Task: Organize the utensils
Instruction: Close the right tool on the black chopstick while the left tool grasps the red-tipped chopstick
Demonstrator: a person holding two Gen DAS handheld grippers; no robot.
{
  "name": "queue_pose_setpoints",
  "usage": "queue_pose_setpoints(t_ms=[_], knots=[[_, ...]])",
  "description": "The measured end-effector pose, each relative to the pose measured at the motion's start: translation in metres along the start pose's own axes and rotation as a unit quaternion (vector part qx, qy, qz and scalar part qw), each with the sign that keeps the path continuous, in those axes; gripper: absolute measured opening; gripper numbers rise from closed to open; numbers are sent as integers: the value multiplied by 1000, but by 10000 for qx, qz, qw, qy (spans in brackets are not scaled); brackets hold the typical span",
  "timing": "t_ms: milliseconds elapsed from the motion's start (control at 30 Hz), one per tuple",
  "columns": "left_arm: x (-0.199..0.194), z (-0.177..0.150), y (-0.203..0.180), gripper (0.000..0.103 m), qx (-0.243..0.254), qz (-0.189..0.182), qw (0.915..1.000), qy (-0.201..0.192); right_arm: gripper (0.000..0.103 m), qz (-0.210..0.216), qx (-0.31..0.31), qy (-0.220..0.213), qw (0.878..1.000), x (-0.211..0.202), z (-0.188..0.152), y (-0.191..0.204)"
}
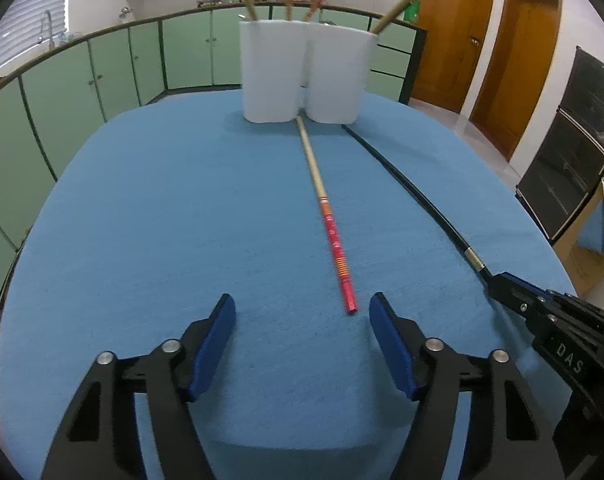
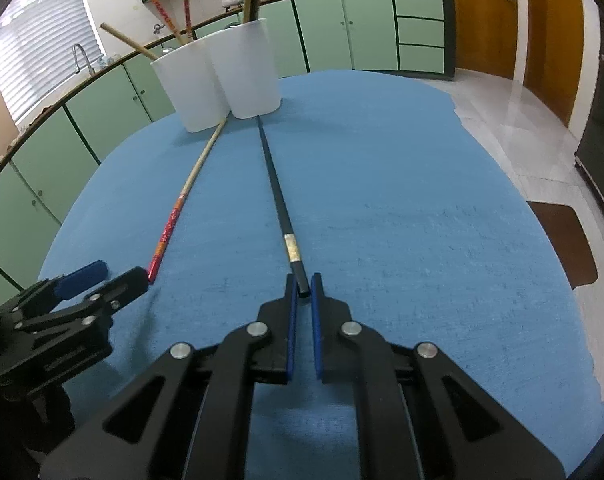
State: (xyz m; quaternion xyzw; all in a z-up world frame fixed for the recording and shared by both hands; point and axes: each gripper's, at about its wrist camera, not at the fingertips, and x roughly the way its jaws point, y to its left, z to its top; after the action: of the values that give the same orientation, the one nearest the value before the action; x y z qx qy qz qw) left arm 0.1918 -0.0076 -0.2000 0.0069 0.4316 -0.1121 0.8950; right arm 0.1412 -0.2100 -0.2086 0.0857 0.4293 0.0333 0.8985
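Two white cups, left [image 1: 268,76] and right [image 1: 336,76], stand side by side at the far end of the blue-covered table [image 1: 142,220], each holding upright chopsticks. A red-and-tan chopstick [image 1: 330,232] lies flat and points at the gap between the cups. Its red end rests just ahead of my left gripper [image 1: 302,304], close to the right fingertip; the jaws are open and touch nothing. Beside it lies a black chopstick [image 2: 278,196] with a gold band. My right gripper [image 2: 303,284] is shut on its near end. The cups [image 2: 190,88] and the red chopstick [image 2: 170,226] also show in the right wrist view.
Green cabinets [image 1: 102,76] with a counter and sink curve behind the table. Wooden doors [image 1: 454,32] and a dark glass-fronted unit [image 1: 574,152] stand to the right. The table edge [image 2: 574,300] drops to a tiled floor with a brown mat [image 2: 562,240].
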Motion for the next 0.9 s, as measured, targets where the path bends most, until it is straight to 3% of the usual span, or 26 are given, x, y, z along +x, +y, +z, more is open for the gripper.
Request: queue_pose_setpoints(t_ms=[167,333,500,700,900], knots=[[7,6,-10,47,77,129,9999,38,6,104,-37,33,9999,-1,-2,2],[9,6,-12,9,128,175,9998,36,6,264,-133,98,9995,1,-1,4],[7,4,-8,6,45,151,9999,2,10,454,-200,125,9987,0,-1,5],[-5,-6,4,6,-117,114,9999,-38,18,467,-466,163,9977,-6,-4,6],[-5,-8,11,6,-230,65,9997,-26,20,350,-650,156,9971,-4,-5,13]])
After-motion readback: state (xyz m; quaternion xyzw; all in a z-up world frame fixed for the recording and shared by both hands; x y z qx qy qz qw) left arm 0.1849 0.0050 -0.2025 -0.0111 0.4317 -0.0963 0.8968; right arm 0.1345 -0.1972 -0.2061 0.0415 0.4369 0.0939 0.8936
